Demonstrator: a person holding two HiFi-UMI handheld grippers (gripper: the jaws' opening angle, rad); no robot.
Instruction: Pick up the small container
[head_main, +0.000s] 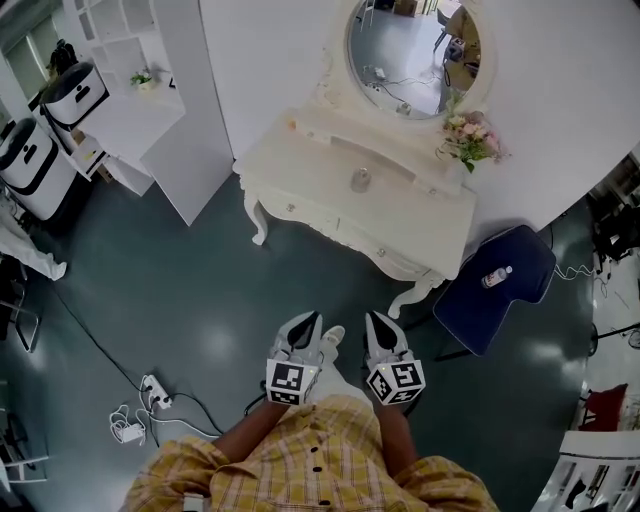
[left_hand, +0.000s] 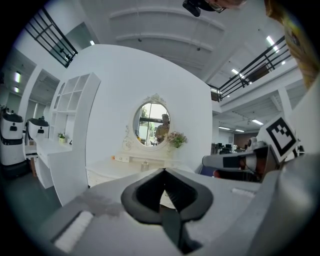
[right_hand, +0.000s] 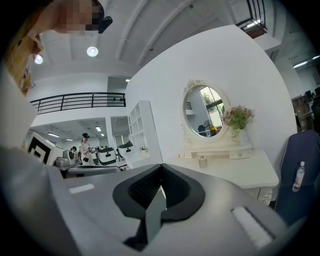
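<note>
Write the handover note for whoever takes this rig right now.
Left gripper: shut, empty, held low in front of the body.
Right gripper: shut, empty, beside the left one.
Small container: standing on the white dressing table, mid-top, below the oval mirror.
Done: nothing; both grippers are well short of the table.
To do: step up, open a gripper, close on the container, lift.

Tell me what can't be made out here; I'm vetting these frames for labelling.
- small container: too small in all views; lid and contents unreadable.
- bottle on the chair: head view, label too small.
- dressing table front: left gripper view, mostly behind the left gripper.
</note>
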